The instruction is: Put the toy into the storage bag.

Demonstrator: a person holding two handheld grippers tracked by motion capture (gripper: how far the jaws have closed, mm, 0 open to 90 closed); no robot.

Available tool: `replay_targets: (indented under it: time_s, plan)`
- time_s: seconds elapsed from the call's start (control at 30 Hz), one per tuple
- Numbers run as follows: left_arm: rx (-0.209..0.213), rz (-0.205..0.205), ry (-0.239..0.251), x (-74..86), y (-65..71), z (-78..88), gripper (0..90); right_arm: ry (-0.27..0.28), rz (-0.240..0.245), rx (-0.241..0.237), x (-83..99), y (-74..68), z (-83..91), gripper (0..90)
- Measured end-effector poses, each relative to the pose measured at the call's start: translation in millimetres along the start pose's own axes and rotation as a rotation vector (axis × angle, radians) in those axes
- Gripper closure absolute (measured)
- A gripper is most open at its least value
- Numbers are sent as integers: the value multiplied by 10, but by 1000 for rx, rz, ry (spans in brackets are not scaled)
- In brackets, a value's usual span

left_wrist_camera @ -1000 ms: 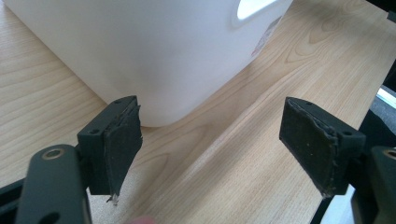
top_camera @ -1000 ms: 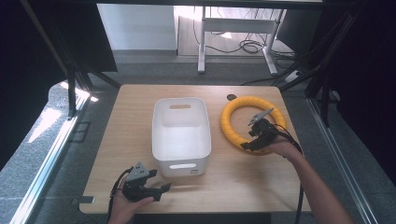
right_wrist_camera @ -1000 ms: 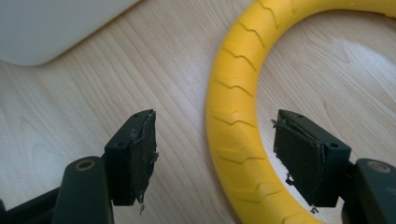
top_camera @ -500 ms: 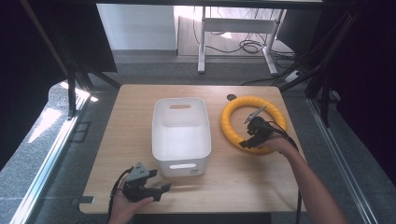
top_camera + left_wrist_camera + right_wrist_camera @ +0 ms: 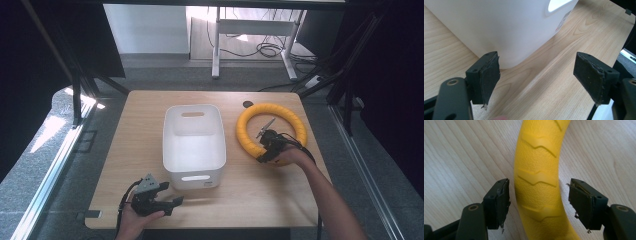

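A yellow ribbed ring (image 5: 272,109) lies flat on the right half of the wooden table (image 5: 145,115). My right gripper (image 5: 265,151) is low over the ring's near-left arc. In the right gripper view the ring (image 5: 539,157) runs up between the jaws of the right gripper (image 5: 540,195); the jaws have just been closing, and a small gap still shows beside each pad, so it is open. My left gripper (image 5: 174,202) rests near the table's front edge, open and holding nothing. Its jaws (image 5: 536,72) point at the white bin (image 5: 506,25).
The white plastic bin (image 5: 194,172) stands at the table's middle, with handle cut-outs in its end walls and nothing showing inside it. A small dark disc (image 5: 248,104) lies just beyond the ring. Dark frame posts stand at both sides of the table.
My right gripper has sunk toward the ring's near-left arc and its jaws have narrowed around it. The left gripper has stayed put.
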State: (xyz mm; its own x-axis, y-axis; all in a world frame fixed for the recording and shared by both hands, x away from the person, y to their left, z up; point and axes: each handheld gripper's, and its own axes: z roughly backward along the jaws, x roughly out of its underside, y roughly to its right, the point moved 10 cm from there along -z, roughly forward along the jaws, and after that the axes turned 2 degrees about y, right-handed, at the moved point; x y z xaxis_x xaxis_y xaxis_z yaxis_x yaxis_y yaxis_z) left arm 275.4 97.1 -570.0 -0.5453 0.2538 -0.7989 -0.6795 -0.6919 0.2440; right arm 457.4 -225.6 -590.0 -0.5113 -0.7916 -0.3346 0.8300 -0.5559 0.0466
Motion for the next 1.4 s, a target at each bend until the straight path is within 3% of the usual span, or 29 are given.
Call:
replay_targets:
  time_s: [0.13, 0.23, 0.37, 0.53, 0.7, 0.77, 0.8, 0.87, 1.0, 1.03, 1.07, 1.1, 1.17, 1.27, 1.33, 1.37, 1.4]
  plan:
    - [0, 2, -1, 5, 6, -8, 213, -41, 11, 4, 43, 15, -91, 354]
    - [1, 3, 2, 0, 12, -5, 213, -39, -5, -8, 37, 22, -107, 365]
    - [0, 2, -1, 5, 10, -13, 213, -34, 2, -53, 11, 6, -105, 478]
    - [2, 0, -2, 6, 19, -16, 213, -63, 30, -70, 2, 14, -104, 496]
    - [1, -1, -3, 11, 19, -23, 213, -44, 16, -79, -13, 5, -98, 500]
    - [1, 1, -4, 14, 12, -25, 213, 10, -4, -100, -78, -12, -32, 505]
    - [0, 3, -6, 19, 5, -30, 213, 10, -4, -100, -78, -12, -32, 505]
    - [0, 4, -7, 25, 1, -38, 213, 95, -41, -134, -177, -30, 122, 509]
    - [5, 1, -8, 21, 27, -41, 213, 183, -79, -181, -278, -44, 331, 513]
    - [5, 1, -8, 21, 27, -41, 213, 183, -79, -181, -278, -44, 331, 513]
    - [6, 0, -7, 18, 33, -42, 213, 211, -88, -202, -311, -49, 393, 515]
    - [6, -2, -8, 16, 35, -43, 213, 276, -115, -237, -394, -53, 543, 517]
    - [6, -2, -8, 17, 33, -44, 213, 300, -121, -252, -420, -54, 592, 518]
    - [7, 2, -8, 21, 27, -46, 213, 398, -144, -314, -519, -55, 813, 518]
    - [8, 3, -8, 21, 28, -46, 213, 411, -153, -324, -531, -55, 846, 518]
    - [9, 2, -7, 19, 28, -44, 213, 460, -171, -343, -572, -37, 929, 519]
    - [9, 2, -7, 19, 28, -44, 213, 460, -171, -343, -572, -37, 929, 519]
